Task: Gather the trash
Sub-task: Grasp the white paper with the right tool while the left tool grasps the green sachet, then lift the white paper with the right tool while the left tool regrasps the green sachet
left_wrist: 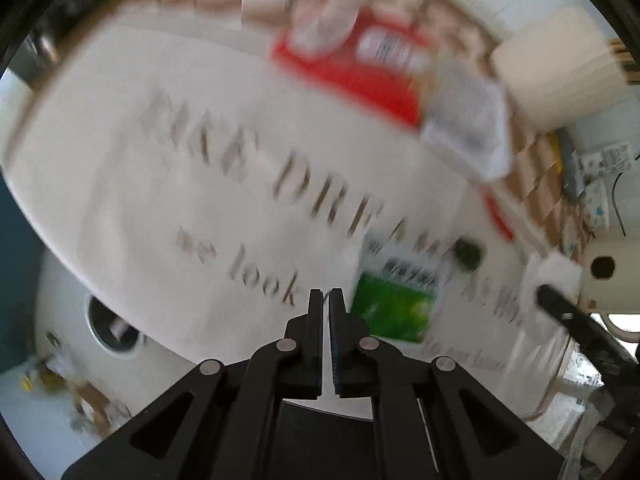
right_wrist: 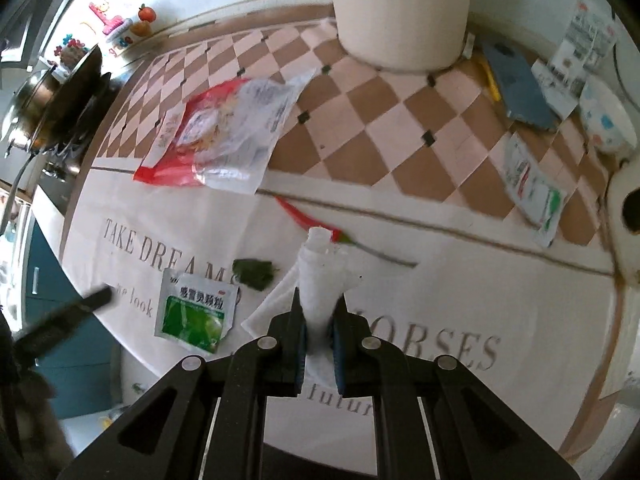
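Note:
My right gripper (right_wrist: 320, 314) is shut on a white crumpled tissue (right_wrist: 320, 276), held just above the white lettered tablecloth (right_wrist: 440, 300). A green-and-white sachet (right_wrist: 196, 316) lies left of it, with a dark green leaf scrap (right_wrist: 254, 272) and a red chilli (right_wrist: 308, 216) close by. Farther back lies a red-and-clear plastic bag (right_wrist: 224, 128). In the blurred left wrist view my left gripper (left_wrist: 326, 300) is shut with nothing seen between its fingers, just left of the green sachet (left_wrist: 394, 308). The tissue (left_wrist: 550, 276) shows at the right of that view.
A tall white cylinder (right_wrist: 400, 12) stands at the back on the checked cloth. Another sachet (right_wrist: 532, 188), a blue sheet (right_wrist: 520, 92) and a patterned bowl (right_wrist: 608, 120) lie at the right. A pan on a stove (right_wrist: 52, 96) is at the far left. The table edge curves along the front left.

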Demonstrator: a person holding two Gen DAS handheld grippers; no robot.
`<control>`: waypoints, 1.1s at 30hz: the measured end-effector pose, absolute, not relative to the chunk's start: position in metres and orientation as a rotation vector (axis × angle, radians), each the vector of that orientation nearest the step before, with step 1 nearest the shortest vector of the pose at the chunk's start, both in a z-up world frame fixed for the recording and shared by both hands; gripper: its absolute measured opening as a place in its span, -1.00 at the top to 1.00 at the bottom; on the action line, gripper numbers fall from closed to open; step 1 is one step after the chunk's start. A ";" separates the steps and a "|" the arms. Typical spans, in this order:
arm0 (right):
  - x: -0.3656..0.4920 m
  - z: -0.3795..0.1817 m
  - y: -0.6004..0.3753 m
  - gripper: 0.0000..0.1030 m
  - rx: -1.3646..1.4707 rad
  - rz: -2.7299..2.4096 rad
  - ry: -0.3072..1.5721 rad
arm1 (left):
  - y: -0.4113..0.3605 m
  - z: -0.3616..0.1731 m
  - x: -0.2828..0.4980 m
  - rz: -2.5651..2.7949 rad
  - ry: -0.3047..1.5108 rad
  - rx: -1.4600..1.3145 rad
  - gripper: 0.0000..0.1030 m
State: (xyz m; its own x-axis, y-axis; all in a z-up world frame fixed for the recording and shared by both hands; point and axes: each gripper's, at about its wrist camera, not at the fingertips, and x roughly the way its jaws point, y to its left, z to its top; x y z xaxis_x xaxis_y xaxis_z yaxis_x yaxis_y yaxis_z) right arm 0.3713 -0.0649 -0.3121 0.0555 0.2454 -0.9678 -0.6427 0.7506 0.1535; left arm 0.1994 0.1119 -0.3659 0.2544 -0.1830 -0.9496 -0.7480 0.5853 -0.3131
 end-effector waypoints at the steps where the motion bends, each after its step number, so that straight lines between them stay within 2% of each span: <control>1: 0.370 -0.315 -0.068 0.79 -0.364 0.691 1.369 | 0.111 -0.371 0.197 0.455 1.274 -0.928 0.94; 3: 0.368 -0.321 -0.073 0.79 -0.369 0.690 1.379 | 0.111 -0.367 0.195 0.431 1.210 -0.935 0.58; 4: 0.367 -0.323 -0.075 0.79 -0.374 0.688 1.382 | 0.111 -0.366 0.196 0.409 1.198 -0.954 0.49; 6: 0.367 -0.324 -0.078 0.79 -0.374 0.682 1.387 | 0.108 -0.363 0.199 0.374 1.173 -0.983 0.02; 8: 0.368 -0.326 -0.084 0.79 -0.364 0.672 1.392 | 0.101 -0.362 0.206 0.349 1.172 -0.975 -0.24; 11: 0.376 -0.329 -0.091 0.79 -0.334 0.651 1.406 | 0.093 -0.361 0.214 0.365 1.202 -0.953 -0.25; 15: 0.384 -0.325 -0.097 0.79 -0.320 0.643 1.391 | 0.093 -0.351 0.206 0.343 1.133 -1.078 -0.25; 23: 0.404 -0.333 -0.117 0.79 -0.281 0.597 1.413 | 0.088 -0.328 0.202 0.370 1.095 -1.116 -0.25; 33: 0.416 -0.343 -0.121 0.79 -0.278 0.596 1.419 | 0.035 -0.364 0.259 0.432 1.353 -0.875 -0.20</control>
